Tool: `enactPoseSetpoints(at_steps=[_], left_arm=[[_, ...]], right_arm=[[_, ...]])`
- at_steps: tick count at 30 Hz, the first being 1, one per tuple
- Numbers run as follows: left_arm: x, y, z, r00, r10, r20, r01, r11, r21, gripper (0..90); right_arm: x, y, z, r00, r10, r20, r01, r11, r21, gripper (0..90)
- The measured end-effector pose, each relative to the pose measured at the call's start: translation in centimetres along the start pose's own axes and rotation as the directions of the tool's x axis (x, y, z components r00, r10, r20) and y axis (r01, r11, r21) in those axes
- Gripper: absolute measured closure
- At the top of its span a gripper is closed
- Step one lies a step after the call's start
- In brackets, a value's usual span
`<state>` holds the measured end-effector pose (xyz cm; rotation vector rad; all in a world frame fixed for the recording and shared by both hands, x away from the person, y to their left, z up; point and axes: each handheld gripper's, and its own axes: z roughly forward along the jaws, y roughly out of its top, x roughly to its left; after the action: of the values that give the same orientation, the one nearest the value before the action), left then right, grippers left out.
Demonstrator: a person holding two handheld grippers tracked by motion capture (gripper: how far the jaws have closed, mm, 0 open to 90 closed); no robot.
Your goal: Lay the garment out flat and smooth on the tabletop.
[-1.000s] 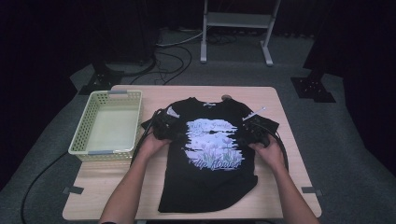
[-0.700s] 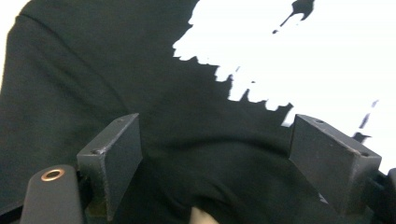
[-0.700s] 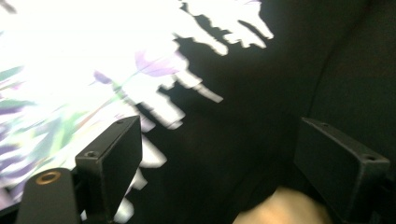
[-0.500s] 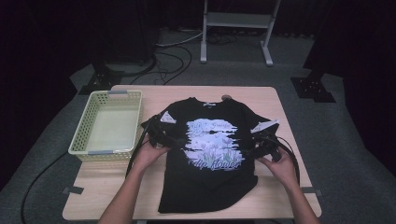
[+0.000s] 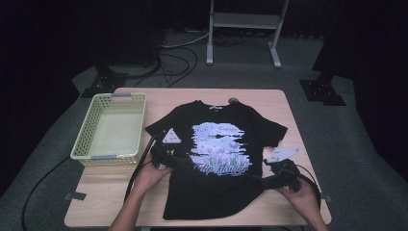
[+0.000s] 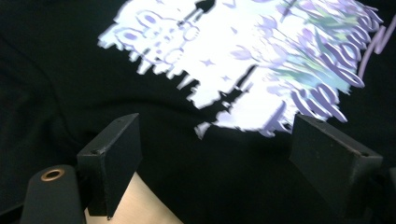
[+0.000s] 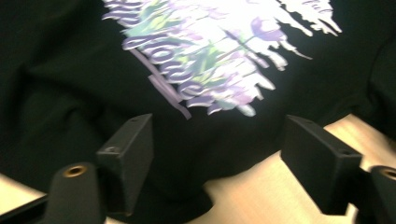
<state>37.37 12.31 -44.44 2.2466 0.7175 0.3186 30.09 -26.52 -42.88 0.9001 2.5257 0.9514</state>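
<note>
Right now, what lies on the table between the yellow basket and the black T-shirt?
In the high view, a narrow strip of bare wooden table lies between the yellow basket and the black T-shirt; nearer the person, black cables cross it.

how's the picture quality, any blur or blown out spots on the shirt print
High view: dim room, table evenly lit, black T-shirt fairly sharp. Left gripper view: print smeared and washed out white. Right gripper view: print blurred, overexposed near the top edge.

Soft matt black cloth on the T-shirt (image 5: 219, 192), its pale print (image 5: 219, 147) flat and smooth; the table (image 5: 298, 103) shows light, smooth wood. The basket (image 5: 82, 142) looks like pale perforated plastic; jaws matt black.
</note>
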Motion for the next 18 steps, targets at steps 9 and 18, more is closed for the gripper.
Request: enactPoseSetpoints(at_steps=[9, 18], left_arm=[[-0.9, -0.2, 0.5, 0.9986, 0.037, 0.036, -0.038, 0.9992, 0.013, 16.8], [-1.2, 0.1, 1.0, 0.9975, 0.056, 0.042, -0.058, 0.9980, 0.025, 16.8]], right_arm=[[0.7, -2.6, -0.4, 0.9994, 0.001, -0.036, 0.000, 1.000, 0.016, 54.8], [-0.5, -4.0, 0.5, 0.9958, 0.062, -0.067, -0.058, 0.997, 0.054, 66.7]])
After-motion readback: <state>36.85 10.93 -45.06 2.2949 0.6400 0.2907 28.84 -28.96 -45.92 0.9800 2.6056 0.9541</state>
